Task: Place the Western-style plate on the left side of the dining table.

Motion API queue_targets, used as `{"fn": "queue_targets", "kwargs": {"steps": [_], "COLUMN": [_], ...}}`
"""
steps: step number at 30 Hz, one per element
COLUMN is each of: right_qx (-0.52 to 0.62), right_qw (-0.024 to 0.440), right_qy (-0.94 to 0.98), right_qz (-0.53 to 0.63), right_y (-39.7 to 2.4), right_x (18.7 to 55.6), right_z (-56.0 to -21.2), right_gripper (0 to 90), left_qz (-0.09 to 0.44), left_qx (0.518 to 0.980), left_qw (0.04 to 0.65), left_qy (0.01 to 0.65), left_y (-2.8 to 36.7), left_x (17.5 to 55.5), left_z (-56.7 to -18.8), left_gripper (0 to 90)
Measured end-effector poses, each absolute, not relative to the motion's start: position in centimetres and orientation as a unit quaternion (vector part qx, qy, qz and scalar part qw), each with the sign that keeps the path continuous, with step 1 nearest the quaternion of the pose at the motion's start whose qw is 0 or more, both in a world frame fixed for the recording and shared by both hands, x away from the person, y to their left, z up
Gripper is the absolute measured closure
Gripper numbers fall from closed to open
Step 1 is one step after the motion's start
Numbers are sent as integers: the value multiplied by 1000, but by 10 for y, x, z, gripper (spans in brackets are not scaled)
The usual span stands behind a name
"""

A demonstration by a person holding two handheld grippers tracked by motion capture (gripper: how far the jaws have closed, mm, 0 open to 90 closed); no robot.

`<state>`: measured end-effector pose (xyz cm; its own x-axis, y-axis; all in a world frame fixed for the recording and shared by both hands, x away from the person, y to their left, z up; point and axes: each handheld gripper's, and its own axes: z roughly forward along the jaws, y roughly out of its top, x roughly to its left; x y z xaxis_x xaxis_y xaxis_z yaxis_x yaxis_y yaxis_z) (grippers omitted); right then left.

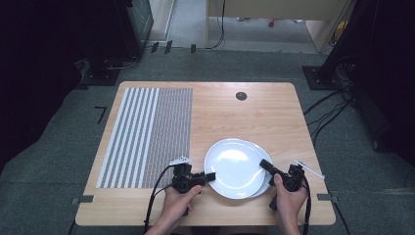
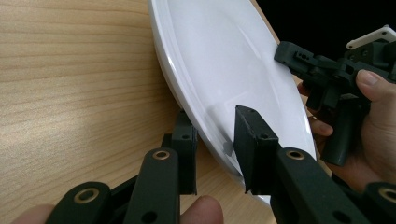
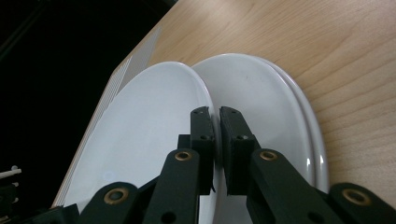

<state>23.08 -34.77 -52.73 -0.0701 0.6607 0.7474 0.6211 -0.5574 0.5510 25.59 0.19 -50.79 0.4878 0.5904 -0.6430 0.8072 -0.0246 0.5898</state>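
A white plate (image 1: 234, 164) tops a stack of white plates on the wooden table (image 1: 254, 112), set a little left of the lower plate (image 1: 258, 150). My left gripper (image 1: 211, 176) is at its left rim. In the left gripper view one jaw is under the plate (image 2: 224, 56) and the other rests on it, so this gripper (image 2: 217, 135) is shut on the rim. My right gripper (image 1: 264, 163) is shut on the right rim. In the right gripper view, that gripper (image 3: 216, 116) pinches the top plate's (image 3: 154, 121) edge over the lower plate (image 3: 261, 98).
A grey and white striped mat (image 1: 147, 132) covers the table's left part. A small round cable hole (image 1: 241, 96) sits near the far edge. The plates lie close to the near edge. Cables run over the floor at the right.
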Motion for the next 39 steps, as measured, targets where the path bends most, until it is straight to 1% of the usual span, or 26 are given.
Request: {"fn": "queue_targets", "kwargs": {"steps": [11,19,30,39], "right_qx": [677,671,654,638], "right_qw": [20,15,8,-1], "right_qy": [467,468,484,502], "right_qz": [569,575,582,584], "right_y": [-342,-329,-298,-260], "right_x": [229,233,251,274], "right_z": [-515,-506,-491,-476], "right_gripper": [858,861,861,863], "left_qz": [-112,-110,-100,-98], "left_qx": [705,697,684,668], "left_qw": [501,506,515,522], "left_qy": [490,496,507,521], "left_y": [10,26,59,101], "left_x": [255,257,256,264], "left_z": [-497,-488,-476,-467], "left_gripper": [713,719,720,718]}}
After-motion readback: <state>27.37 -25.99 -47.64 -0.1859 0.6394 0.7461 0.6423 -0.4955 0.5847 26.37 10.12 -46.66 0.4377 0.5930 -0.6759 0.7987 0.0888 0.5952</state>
